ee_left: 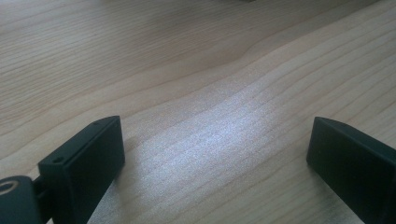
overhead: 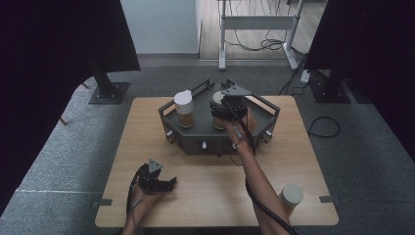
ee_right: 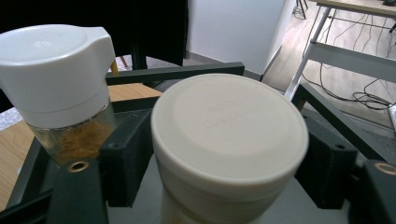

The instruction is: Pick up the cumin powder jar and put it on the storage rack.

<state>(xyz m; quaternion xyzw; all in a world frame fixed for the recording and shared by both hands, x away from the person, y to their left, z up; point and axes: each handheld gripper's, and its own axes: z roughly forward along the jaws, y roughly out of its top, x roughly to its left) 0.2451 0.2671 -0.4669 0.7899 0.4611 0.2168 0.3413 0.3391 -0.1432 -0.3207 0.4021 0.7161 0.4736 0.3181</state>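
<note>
Viewed from above: right gripper reached into dark grey tray at far middle of wooden desk, jaws set either side of cream-lidded jar and touching or nearly touching it. Stood just beside it in same tray: white-capped shaker with brown powder inside. Left gripper rested low on near left of desk, jaws spread wide, holding nothing. Near right corner: another cream-lidded container, well apart.
</note>
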